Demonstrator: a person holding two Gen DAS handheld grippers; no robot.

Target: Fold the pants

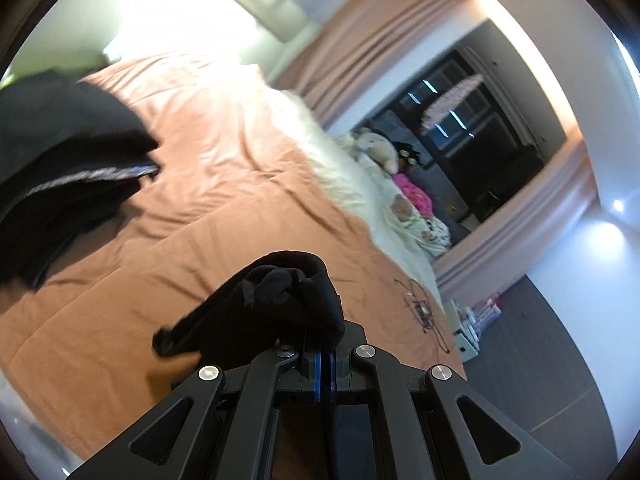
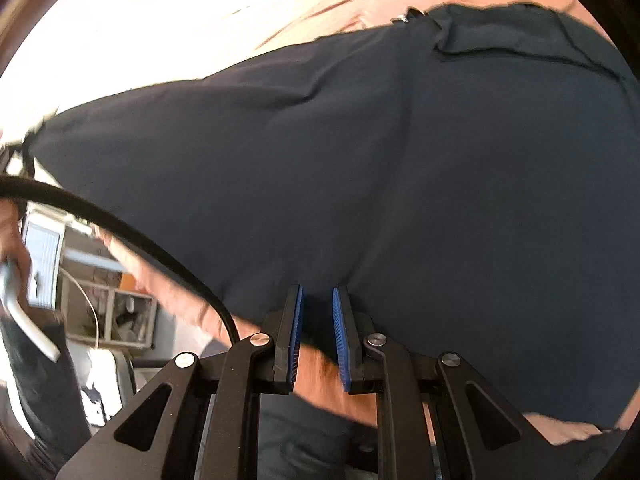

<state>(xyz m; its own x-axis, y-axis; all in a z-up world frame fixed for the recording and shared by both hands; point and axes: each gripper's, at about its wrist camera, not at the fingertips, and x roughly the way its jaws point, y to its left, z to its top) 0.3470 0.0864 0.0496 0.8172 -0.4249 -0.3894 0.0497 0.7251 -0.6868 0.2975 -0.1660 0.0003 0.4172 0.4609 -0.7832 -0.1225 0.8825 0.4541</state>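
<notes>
Bed with an orange-brown cover, clothes and bedding on it

The bed carries a wrinkled orange-brown quilt; a dark pile of folded clothes lies at its left, white fluffy bedding and soft toys run along the far edge, and a tangle of thin cable rests near the corner. In the right wrist view, dark pants lie spread flat on the cover.

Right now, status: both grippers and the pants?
Left gripper shut on bunched black fabric. Right gripper open at the edge of the spread pants. Dark clothes pile on bed.
</notes>
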